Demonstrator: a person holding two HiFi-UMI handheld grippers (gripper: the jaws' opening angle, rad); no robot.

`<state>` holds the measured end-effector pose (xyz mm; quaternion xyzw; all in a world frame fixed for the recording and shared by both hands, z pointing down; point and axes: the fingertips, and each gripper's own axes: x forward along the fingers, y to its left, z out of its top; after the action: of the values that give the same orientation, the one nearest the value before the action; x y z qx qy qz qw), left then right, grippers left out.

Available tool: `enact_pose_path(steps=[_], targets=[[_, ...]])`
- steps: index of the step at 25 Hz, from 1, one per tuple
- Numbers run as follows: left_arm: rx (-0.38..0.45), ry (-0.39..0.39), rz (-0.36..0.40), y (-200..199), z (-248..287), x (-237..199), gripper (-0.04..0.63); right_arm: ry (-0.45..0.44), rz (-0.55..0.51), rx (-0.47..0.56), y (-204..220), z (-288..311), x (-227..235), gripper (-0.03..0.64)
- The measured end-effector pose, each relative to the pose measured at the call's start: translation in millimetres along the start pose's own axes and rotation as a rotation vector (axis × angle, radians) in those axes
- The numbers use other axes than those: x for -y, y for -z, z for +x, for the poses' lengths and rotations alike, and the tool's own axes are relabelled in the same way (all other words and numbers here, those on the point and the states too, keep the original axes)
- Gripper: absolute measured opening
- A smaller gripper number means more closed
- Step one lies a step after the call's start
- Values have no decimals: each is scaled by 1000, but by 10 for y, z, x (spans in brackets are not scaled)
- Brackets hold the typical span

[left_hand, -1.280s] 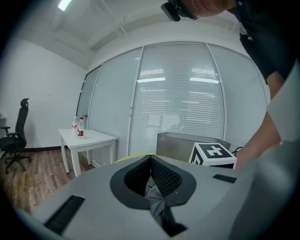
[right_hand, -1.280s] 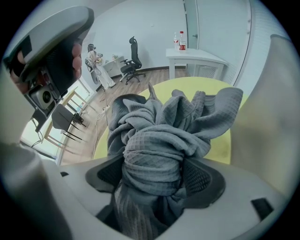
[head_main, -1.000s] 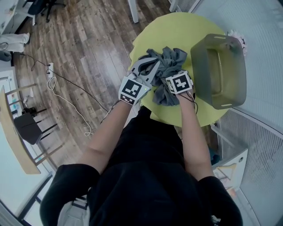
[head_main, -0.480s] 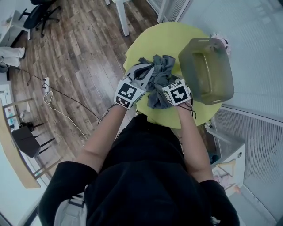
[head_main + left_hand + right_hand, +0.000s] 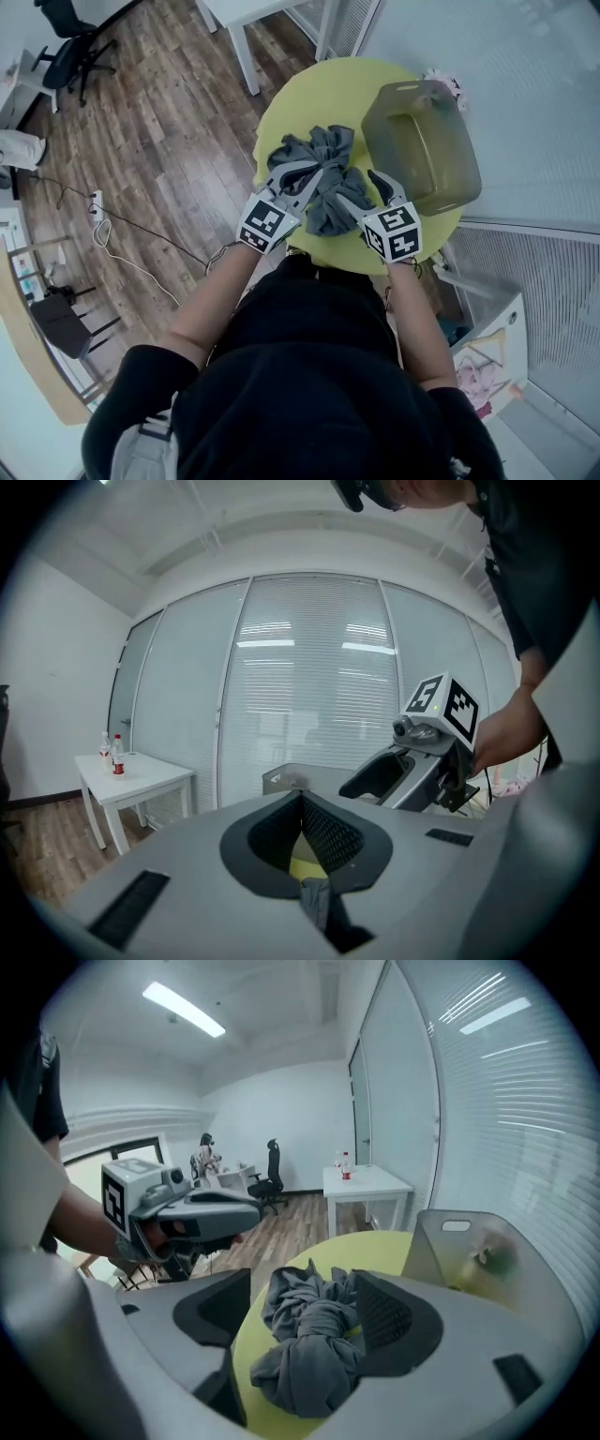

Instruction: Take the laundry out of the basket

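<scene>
Laundry (image 5: 323, 148) on table (image 5: 309, 98), right tongs (image 5: 357, 186) now released, left tongs (image 5: 306, 173) seemingly pinching it

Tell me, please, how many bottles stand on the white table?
2. In the left gripper view both stand close together at the far left end of the table: a clear bottle and, just right of it, a red-labelled bottle. None seems hidden.

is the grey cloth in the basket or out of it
Out. The grey cloth lies bunched on the yellow table beside the basket, not inside it.
</scene>
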<state>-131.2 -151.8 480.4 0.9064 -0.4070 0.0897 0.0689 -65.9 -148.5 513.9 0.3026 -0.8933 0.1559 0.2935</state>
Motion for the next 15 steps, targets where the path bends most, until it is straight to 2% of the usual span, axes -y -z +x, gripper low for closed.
enact_pose_path(steps=[5,15], targets=[[18,66,2,-187,-51,245,9,7,38,183,-198,-413,-25,368],[81,218,25,-658,-16,795,9,70,42,471,-421,-1131,55,367]])
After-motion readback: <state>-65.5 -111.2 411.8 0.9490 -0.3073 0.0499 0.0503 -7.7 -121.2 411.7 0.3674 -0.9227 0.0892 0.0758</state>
